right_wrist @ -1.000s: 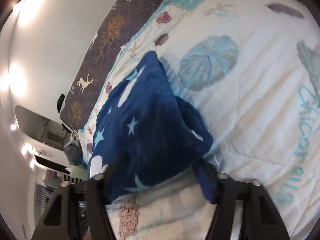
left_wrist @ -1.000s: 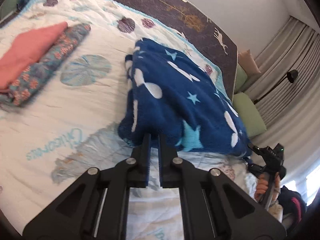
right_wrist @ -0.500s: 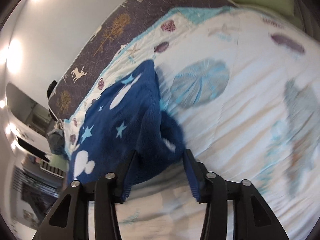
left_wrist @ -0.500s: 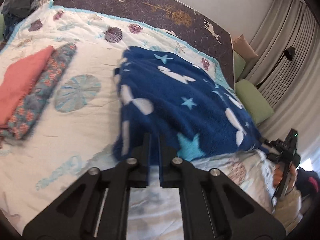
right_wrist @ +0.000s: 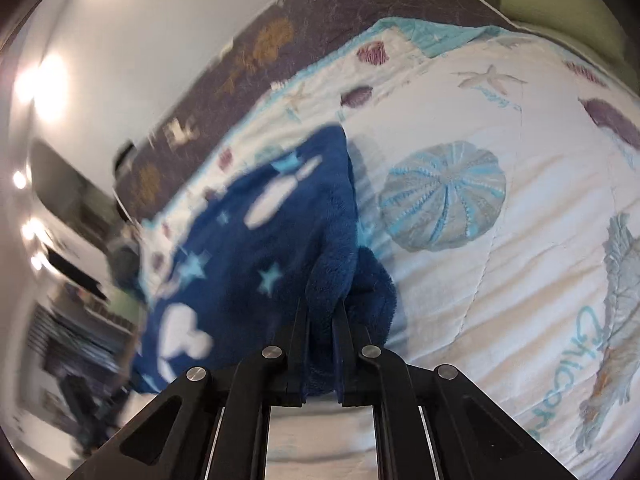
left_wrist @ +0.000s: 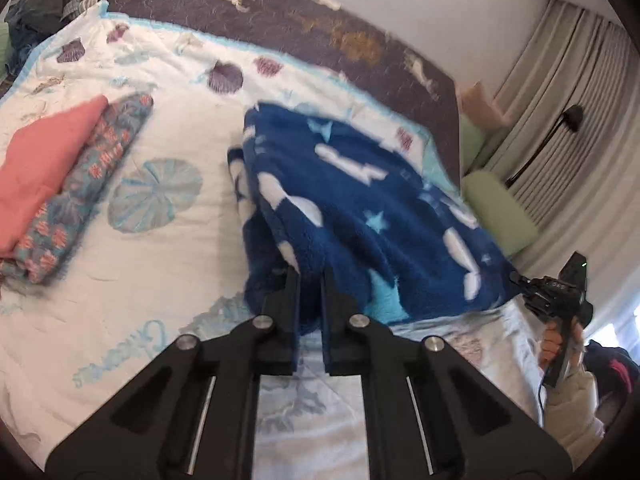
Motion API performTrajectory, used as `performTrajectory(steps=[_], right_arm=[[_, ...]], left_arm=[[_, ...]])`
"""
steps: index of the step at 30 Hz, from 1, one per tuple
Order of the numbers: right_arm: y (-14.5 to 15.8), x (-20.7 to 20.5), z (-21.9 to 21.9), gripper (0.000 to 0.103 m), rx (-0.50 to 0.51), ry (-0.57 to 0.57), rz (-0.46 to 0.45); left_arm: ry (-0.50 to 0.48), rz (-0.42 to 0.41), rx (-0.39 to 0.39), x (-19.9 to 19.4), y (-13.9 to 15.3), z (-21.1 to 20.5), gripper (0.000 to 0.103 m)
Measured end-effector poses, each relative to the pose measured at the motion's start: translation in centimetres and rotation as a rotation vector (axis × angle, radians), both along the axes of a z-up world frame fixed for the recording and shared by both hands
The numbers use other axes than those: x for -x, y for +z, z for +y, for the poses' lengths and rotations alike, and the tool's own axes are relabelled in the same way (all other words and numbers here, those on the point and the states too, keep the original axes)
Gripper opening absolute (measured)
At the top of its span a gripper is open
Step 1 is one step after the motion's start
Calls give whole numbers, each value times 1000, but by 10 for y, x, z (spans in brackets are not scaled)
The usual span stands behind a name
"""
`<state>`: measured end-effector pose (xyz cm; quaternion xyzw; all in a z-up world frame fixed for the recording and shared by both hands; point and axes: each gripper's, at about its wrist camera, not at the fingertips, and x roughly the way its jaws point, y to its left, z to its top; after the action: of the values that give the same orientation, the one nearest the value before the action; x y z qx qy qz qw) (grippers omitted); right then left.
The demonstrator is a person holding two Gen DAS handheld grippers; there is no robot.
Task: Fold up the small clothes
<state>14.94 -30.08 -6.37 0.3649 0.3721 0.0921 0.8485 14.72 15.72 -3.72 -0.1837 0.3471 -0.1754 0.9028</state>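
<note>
Blue fleece garment (left_wrist: 360, 216) with stars lies on the bed (left_wrist: 172, 268), its near edge raised. Left gripper (left_wrist: 311, 280) and right gripper (right_wrist: 323, 312) each have jaws clamped on that edge.

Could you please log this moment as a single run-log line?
step: lifting near edge | left gripper: shut on blue fleece garment | right gripper: shut on blue fleece garment | folded clothes: stacked aside
</note>
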Motion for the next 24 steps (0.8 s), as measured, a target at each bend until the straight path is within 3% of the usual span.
performTrajectory(steps=[3, 6, 8, 10, 12, 14, 16, 17, 19, 22, 24], right_arm=[[4, 9, -20, 7, -29, -7, -16], [-12, 6, -17, 8, 29, 9, 71], [-20, 7, -13, 12, 51, -4, 104], [-20, 13, -15, 22, 27, -26, 106], [-16, 24, -21, 31, 3, -50, 99], [-8, 35, -24, 36, 15, -54, 82], [-2, 42, -20, 44, -2, -9, 64], [-2, 43, -16, 47, -27, 24, 62], [-6, 39, -5, 61, -74, 80, 74], [-16, 26, 13, 66, -88, 120, 107], [-24, 14, 20, 69, -121, 116, 118]], left_arm=[[-13, 37, -53, 6, -11, 10, 10], [-12, 122, -99, 5, -40, 9, 13], [9, 120, -81, 9, -45, 12, 17], [42, 122, -73, 13, -40, 15, 27], [49, 112, -94, 21, -32, 16, 30], [43, 103, -90, 27, -26, 17, 39], [11, 99, -37, 32, -22, 13, 56], [-7, 103, -13, 33, -21, 9, 60], [-36, 132, 15, 29, -26, -3, 75], [-16, 198, -29, 15, -38, -22, 77], [10, 212, -15, 5, -42, -26, 77]])
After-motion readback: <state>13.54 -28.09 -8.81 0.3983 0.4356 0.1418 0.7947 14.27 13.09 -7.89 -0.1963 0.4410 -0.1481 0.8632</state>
